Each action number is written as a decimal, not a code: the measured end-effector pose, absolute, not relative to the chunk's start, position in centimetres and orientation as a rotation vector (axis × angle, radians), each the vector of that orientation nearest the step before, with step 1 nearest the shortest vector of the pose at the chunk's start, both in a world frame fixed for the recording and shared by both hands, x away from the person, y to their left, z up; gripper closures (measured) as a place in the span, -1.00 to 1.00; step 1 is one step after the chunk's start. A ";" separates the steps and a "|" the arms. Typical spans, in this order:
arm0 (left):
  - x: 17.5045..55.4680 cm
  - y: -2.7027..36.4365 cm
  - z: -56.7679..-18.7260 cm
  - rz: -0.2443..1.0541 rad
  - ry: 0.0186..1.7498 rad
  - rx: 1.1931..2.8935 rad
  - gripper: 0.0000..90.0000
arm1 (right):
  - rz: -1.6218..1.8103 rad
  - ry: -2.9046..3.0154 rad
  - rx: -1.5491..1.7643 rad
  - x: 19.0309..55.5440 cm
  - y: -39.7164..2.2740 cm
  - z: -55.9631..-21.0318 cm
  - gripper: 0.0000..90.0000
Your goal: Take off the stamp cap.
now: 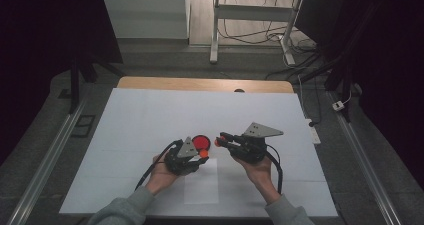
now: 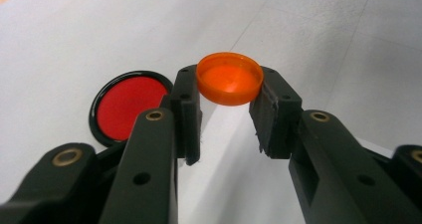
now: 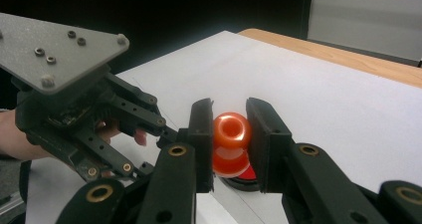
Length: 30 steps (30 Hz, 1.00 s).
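High view, left gripper (image 1: 202, 154): held low over the white-covered desk (image 1: 140, 125) near its front middle, jaws pointed away from the person and slightly rightward; a small orange cap (image 1: 203, 154) is seen at the jaw tips.
High view, red disc (image 1: 201, 142): a round red disc with a black rim, laid flat on the desk just beyond the left gripper, touching or nearly touching its tips as seen from above.
High view, right gripper (image 1: 218, 141): carried by the right hand (image 1: 257, 167) with the palm turned up, jaws pointed leftward toward the left gripper; an orange piece (image 1: 218, 142) is seen at its tips, close beside the red disc.
Left gripper view, cap (image 2: 229, 78): gripped across its width between the two pads at their far ends, open side tilted toward the camera; the jaws are closed on it at a fairly wide spacing.
Left gripper view, red disc (image 2: 129, 106): flat on the desk to the left of the left pad, partly hidden behind it.
Right gripper view, orange piece (image 3: 231, 143): a glossy, rounded, hollow-topped piece clamped between the pads near their tips, held upright just above the red disc (image 3: 249, 174).
Right gripper view, left gripper (image 3: 149, 134): seen at the left with its grey three-cornered plate (image 3: 57, 55) on top, the hand behind it.
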<state>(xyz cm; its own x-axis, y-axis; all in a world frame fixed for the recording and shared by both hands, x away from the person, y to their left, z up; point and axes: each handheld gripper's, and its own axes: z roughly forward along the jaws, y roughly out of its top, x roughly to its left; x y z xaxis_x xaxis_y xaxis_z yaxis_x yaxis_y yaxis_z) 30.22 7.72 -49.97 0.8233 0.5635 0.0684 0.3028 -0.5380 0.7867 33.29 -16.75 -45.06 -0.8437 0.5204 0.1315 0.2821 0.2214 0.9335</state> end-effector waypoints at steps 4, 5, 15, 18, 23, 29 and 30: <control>30.2 8.1 -49.9 0.407 0.642 2.156 0.45 | 1.674 2.285 0.761 33.3 -16.8 -45.2 0.61; 30.2 8.1 -49.8 0.408 0.643 2.152 0.45 | 1.674 2.285 0.758 33.3 -16.8 -45.2 0.61; 30.1 9.2 -49.5 0.407 0.658 2.134 0.45 | 1.673 2.295 0.764 33.4 -16.9 -45.3 0.61; 30.0 9.8 -49.3 0.411 0.666 2.127 0.45 | 1.674 2.297 0.767 33.5 -16.9 -45.4 0.61; 29.7 11.0 -49.1 0.419 0.689 2.110 0.45 | 1.675 2.302 0.763 33.5 -16.9 -45.4 0.61; 29.3 12.1 -48.9 0.427 0.698 2.101 0.45 | 1.678 2.301 0.766 33.5 -16.9 -45.4 0.61; 29.2 12.3 -48.8 0.425 0.697 2.097 0.45 | 1.680 2.301 0.765 33.5 -16.9 -45.4 0.61</control>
<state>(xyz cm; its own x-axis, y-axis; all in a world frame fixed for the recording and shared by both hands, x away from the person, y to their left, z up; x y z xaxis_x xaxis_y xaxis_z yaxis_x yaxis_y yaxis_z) 29.17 12.35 -48.85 0.7855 0.6172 0.0458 0.3231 -0.4720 0.8202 33.51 -16.92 -45.43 -0.8484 0.5093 0.1445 0.2926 0.2237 0.9297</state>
